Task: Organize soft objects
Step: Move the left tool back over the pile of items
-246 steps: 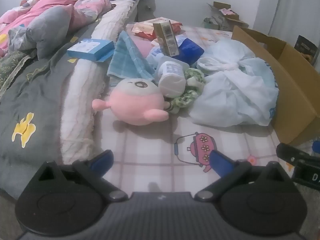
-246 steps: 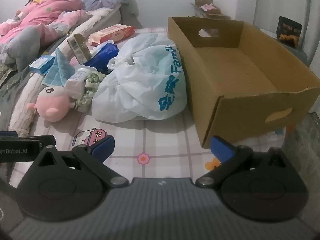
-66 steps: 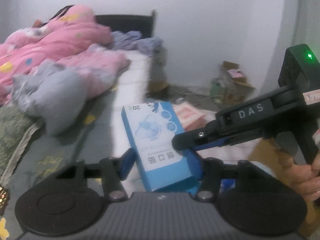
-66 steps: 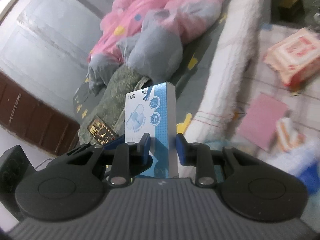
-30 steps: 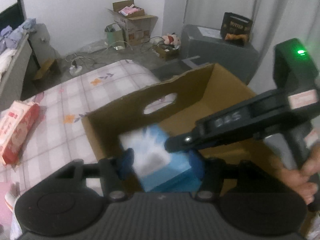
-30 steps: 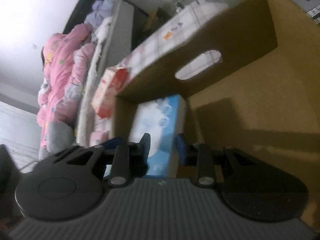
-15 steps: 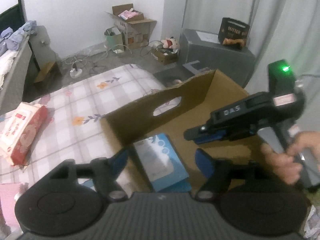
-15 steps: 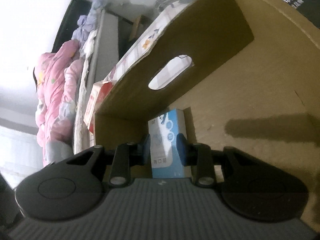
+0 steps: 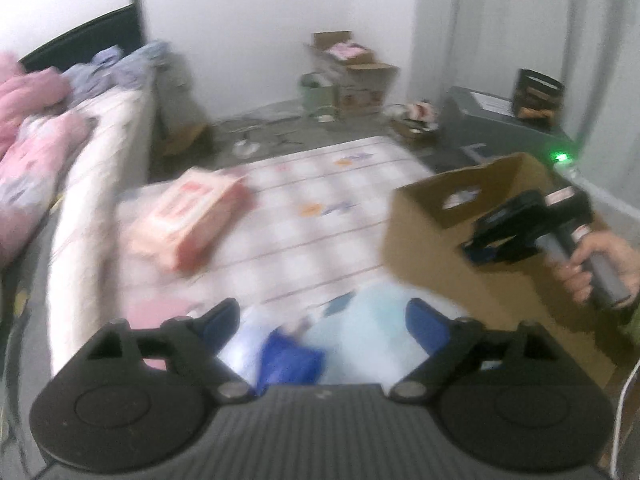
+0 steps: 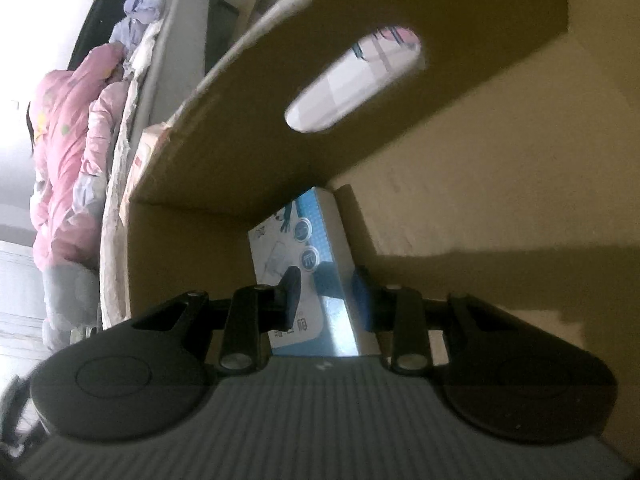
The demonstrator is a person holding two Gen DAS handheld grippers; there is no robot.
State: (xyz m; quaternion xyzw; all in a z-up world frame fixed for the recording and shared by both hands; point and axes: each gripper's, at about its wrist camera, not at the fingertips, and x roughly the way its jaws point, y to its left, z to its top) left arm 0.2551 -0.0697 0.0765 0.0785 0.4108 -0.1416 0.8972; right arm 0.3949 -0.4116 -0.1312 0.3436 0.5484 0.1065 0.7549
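"What lay past the checked sheet (image 9: 320, 216)?"

"A grey floor with small open cardboard boxes (image 9: 356, 76) against the white wall (image 9: 260, 28), and a grey case (image 9: 500, 116) beside a pale curtain (image 9: 592, 48), a dark bag (image 9: 538, 96) standing on it."

"And to the left?"

"A bed's dark headboard (image 9: 84, 40), with a pink quilt (image 9: 32, 136) heaped below it, all blurred."

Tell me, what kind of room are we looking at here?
Most likely a lived-in bedroom: a bed with rumpled pink bedding along the wall, a patterned mat spread beside it, and cardboard boxes on the floor.
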